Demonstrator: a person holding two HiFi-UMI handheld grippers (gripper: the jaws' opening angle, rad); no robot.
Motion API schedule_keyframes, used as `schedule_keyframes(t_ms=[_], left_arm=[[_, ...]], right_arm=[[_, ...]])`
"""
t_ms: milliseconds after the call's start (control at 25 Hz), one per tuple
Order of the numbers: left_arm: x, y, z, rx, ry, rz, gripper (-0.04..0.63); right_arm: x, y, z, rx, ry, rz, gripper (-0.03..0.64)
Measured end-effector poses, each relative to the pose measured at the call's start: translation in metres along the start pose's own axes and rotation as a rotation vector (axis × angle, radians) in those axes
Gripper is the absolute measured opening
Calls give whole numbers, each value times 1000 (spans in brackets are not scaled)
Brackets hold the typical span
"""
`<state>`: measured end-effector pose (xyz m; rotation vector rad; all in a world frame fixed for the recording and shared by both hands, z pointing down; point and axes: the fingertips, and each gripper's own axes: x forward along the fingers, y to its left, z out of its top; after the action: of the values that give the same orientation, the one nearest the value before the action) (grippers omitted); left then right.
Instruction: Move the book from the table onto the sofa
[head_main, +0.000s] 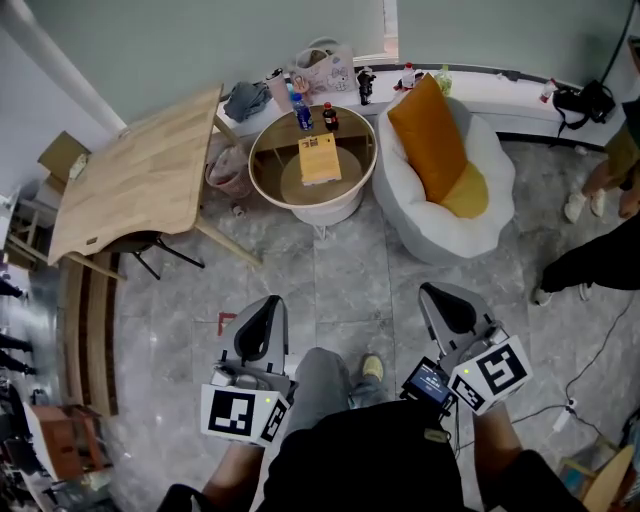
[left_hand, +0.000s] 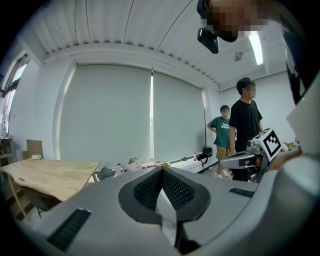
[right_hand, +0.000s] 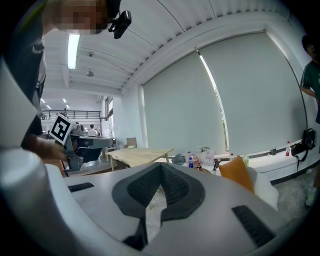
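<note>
Left gripper (head_main: 262, 303) and right gripper (head_main: 437, 292) both hang pressed together and empty, well short of the round wood-rimmed table (head_main: 320, 208). On it the yellow-tan paperback book (head_main: 320, 158) lies flat, likely light and bendy, best pinched at its near edge. Two small bottles (head_main: 303, 117) stand behind it, contents unclear, and the white cushioned sofa (head_main: 480, 225) sits just alongside.

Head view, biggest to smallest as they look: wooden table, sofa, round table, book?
1. wooden table
2. sofa, somewhat larger than the next
3. round table
4. book, clearly smallest
</note>
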<state>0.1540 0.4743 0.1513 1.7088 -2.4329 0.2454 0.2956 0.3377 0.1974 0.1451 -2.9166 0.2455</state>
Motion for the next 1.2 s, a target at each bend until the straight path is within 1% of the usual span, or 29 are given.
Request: schedule_keyframes(t_ms=[280,680,840,1000,1200], left_arm=[[-10,1,9,16,-27,-6,6],[-8,16,14,5,-75,-8,6],[2,28,17,4,-87,-16,7],[18,38,16,-2,-86,-27,6],[48,57,15,-28,-79,-25,8]], right_arm=[[-1,8,9,-18,-18,-1,8],[10,11,14,-35,-28,-29,8],[24,8,20,-53,-28,-34,8],[42,5,24,-26,-28,-20,8],[73,-5,32,-48,-10,-23,8]])
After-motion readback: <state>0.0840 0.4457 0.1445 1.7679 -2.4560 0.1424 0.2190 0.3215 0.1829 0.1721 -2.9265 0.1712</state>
